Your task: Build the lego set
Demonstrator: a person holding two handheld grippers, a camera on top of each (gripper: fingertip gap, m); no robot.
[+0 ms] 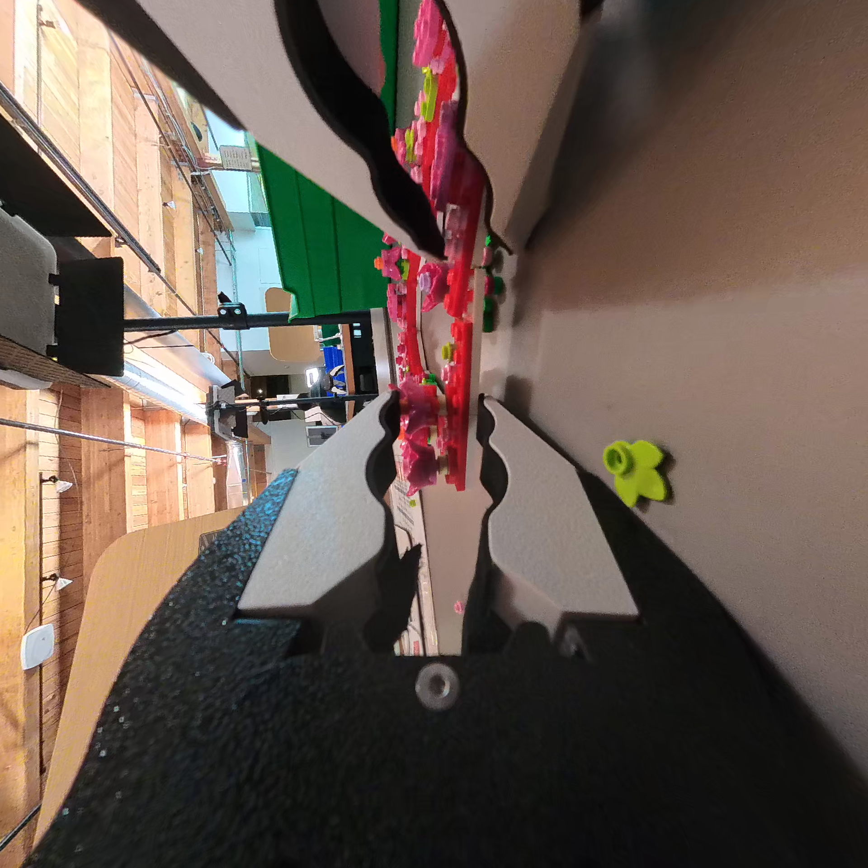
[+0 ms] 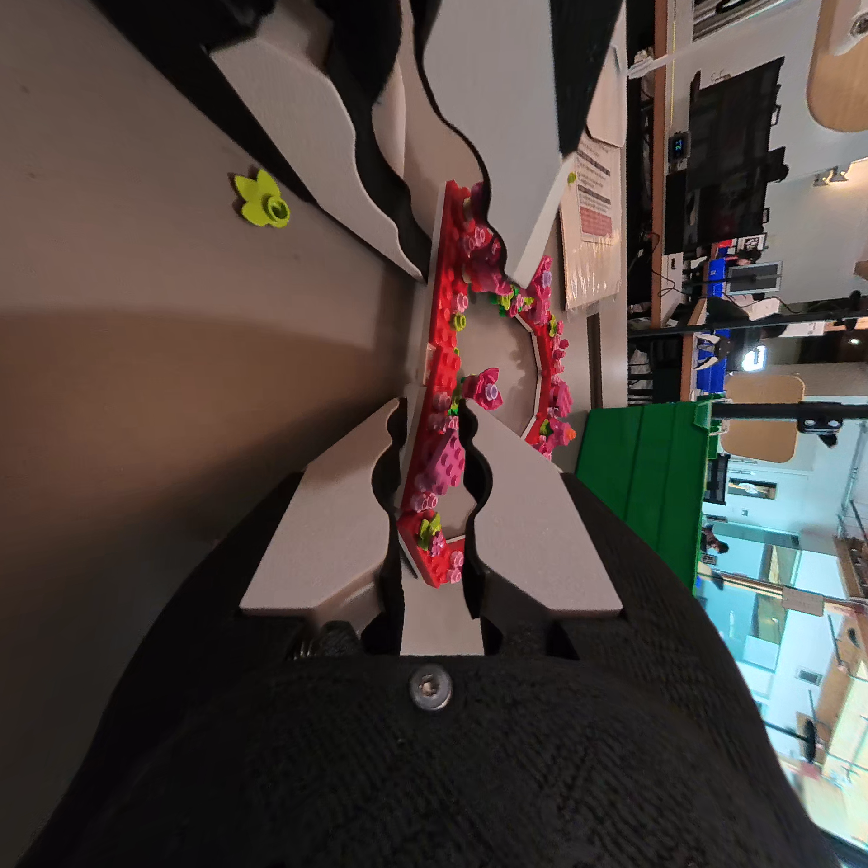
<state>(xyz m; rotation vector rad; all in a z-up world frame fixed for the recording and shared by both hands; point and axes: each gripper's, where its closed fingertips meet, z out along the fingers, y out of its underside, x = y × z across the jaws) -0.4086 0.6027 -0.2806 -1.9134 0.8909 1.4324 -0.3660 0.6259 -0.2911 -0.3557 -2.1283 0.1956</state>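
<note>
Red flowered lego ring [image 2: 446,357], gripped both ends

A green bin [image 2: 639,474] stands at the far edge of the grey table [image 2: 141,375], near a plastic-covered sheet of paper [image 2: 592,225] (printed, with a red patch). Beyond are wood-panelled walls [image 1: 94,141], black stands [image 1: 244,320], blue crates [image 2: 714,366] and a dark screen [image 2: 732,155].
</note>
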